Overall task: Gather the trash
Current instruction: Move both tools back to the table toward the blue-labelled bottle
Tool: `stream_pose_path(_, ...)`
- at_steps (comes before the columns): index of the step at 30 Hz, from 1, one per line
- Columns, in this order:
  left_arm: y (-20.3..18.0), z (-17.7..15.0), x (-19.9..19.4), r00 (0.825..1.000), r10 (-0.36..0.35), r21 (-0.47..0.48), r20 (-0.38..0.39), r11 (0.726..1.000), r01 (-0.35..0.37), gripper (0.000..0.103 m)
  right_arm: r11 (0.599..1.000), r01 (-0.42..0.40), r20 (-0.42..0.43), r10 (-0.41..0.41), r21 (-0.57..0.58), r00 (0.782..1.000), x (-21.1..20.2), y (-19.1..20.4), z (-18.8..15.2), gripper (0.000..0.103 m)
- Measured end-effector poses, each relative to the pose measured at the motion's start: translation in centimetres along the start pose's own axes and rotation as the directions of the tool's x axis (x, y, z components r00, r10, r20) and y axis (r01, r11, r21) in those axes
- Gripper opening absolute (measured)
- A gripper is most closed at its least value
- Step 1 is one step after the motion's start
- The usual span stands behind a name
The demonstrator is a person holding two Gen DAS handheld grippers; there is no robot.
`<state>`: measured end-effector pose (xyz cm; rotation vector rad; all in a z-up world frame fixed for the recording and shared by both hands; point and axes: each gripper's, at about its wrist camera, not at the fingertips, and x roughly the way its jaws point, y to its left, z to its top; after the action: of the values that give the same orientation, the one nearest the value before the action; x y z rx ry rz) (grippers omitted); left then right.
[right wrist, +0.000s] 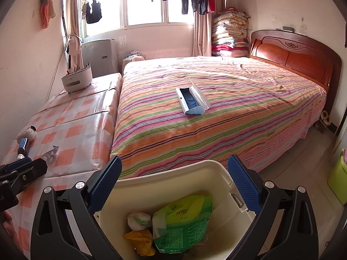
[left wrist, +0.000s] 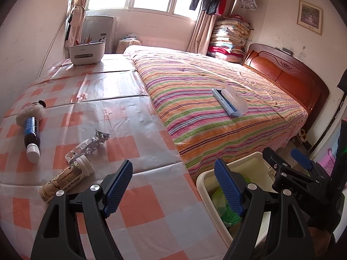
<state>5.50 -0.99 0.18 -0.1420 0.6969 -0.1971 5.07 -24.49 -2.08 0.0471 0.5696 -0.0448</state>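
A cream trash bin (right wrist: 173, 173) stands on the floor between the checked table and the bed. It holds a green packet (right wrist: 184, 223), a white wad (right wrist: 138, 221) and a yellow wrapper (right wrist: 141, 240). My right gripper (right wrist: 174, 184) hangs open above the bin with nothing between its pads. My left gripper (left wrist: 173, 186) is open and empty over the table's near corner, beside the bin (left wrist: 249, 166). On the table to its left lie a patterned tube with a white cap (left wrist: 67, 177), a crumpled foil blister pack (left wrist: 91, 145) and a dark bottle with a blue label (left wrist: 31, 134).
A plush toy (left wrist: 30, 111) touches the bottle's far end. A white organizer (left wrist: 86, 52) sits at the table's far end. The striped bed (right wrist: 216, 119) carries an open blue-and-white case (right wrist: 190, 101). A green bin (right wrist: 338, 179) stands on the floor at right.
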Motion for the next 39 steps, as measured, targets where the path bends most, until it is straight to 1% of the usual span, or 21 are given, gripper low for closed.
stream_pose_path(11, 5.2, -0.3, -1.6, 0.997, 0.072, -0.081, 0.004, 0.994, -0.072, 0.076, 0.998, -0.037, -0.011, 0.036, -0.060, 0.999, 0.6, 3.8, -0.1, 0.096)
stream_pose_path(19, 9.4, -0.5, -3.0, 0.992, 0.125, -0.162, 0.005, 0.979, -0.122, 0.076, 0.992, -0.074, -0.026, 0.072, -0.105, 0.997, 0.9, 6.9, -0.4, 0.096)
stream_pose_path(23, 11.2, -0.8, -3.6, 0.988, 0.154, -0.184, 0.005, 0.971, -0.151, 0.076, 0.988, -0.092, -0.035, 0.088, -0.127, 0.995, 1.1, 8.3, -0.6, 0.096)
stream_pose_path(30, 14.6, -1.6, -3.9, 0.981, 0.192, -0.235, -0.024, 0.953, -0.193, 0.075, 0.979, -0.134, -0.060, 0.126, -0.153, 0.990, 1.4, 10.5, -1.2, 0.096)
stream_pose_path(34, 16.5, -1.7, -4.4, 0.977, 0.212, -0.267, -0.024, 0.940, -0.211, 0.075, 0.974, -0.152, -0.070, 0.142, -0.166, 0.987, 1.5, 11.7, -1.5, 0.096)
stream_pose_path(39, 19.1, -1.2, -4.4, 0.974, 0.227, -0.341, -0.025, 0.913, -0.222, 0.075, 0.970, -0.165, -0.077, 0.154, -0.179, 0.985, 1.7, 12.9, -1.8, 0.096)
